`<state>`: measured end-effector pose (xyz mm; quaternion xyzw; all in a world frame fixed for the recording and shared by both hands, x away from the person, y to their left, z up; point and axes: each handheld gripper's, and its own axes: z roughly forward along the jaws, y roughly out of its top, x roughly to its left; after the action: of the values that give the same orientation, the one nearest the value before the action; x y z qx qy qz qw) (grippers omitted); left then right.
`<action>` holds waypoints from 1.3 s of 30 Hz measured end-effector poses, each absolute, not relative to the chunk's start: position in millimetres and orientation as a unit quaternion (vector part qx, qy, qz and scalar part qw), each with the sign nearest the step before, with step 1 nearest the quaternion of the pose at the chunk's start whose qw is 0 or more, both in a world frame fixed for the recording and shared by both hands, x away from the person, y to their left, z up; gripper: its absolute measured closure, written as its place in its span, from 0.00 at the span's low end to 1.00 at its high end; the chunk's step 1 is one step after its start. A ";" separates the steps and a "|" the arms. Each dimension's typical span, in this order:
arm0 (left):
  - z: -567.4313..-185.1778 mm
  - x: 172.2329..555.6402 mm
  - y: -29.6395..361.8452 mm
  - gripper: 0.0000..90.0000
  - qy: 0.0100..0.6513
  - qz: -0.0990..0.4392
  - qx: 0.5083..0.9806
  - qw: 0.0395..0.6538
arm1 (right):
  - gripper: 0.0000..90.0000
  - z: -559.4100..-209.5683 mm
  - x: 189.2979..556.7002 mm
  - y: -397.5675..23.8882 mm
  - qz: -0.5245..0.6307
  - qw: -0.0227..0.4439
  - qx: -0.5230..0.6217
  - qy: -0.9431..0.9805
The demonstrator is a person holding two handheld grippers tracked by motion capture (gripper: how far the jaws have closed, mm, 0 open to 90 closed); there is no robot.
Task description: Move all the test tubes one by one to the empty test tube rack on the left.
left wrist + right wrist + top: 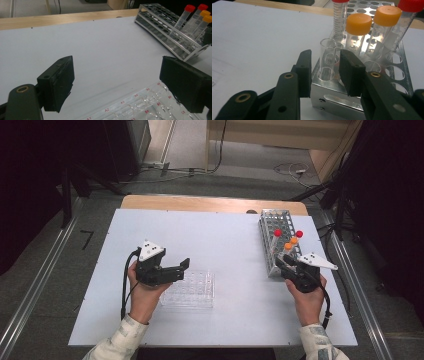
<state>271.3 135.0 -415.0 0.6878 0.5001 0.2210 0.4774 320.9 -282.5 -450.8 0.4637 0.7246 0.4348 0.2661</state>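
A metal tube rack [274, 222] stands at the table's right. Two red-capped tubes [277, 233] and two orange-capped tubes [294, 240] stand in its near end. In the right gripper view an uncapped clear tube [328, 57] stands in the near corner of the rack [337, 100]. My right gripper [325, 72] has a jaw on each side of this tube; a gap shows at the left jaw, so it is open. My left gripper [182, 270] is wide open and holds nothing, just above a clear plastic rack [192, 290] with lettered holes [140, 105].
The white table top [220, 235] ends at a wooden strip [210, 202] at the back. Metal rails run along the floor on both sides. Cables lie on the floor behind the table, and dark stand legs [340, 205] rise at the right.
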 end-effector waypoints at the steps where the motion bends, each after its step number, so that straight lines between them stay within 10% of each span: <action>1: -415.1 271.3 134.9 0.15 0.500 0.221 0.687 0.478 | 0.69 -451.1 321.3 -282.2 0.433 0.267 0.465 0.725; 39: -414.6 270.6 134.0 0.15 0.498 0.215 0.687 0.484 | 0.82 -424.3 314.3 -280.1 0.459 0.301 0.443 0.709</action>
<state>270.6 134.0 -414.6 0.6871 0.4979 0.2149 0.4836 314.3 -280.1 -424.3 0.4434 0.7086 0.4588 0.3013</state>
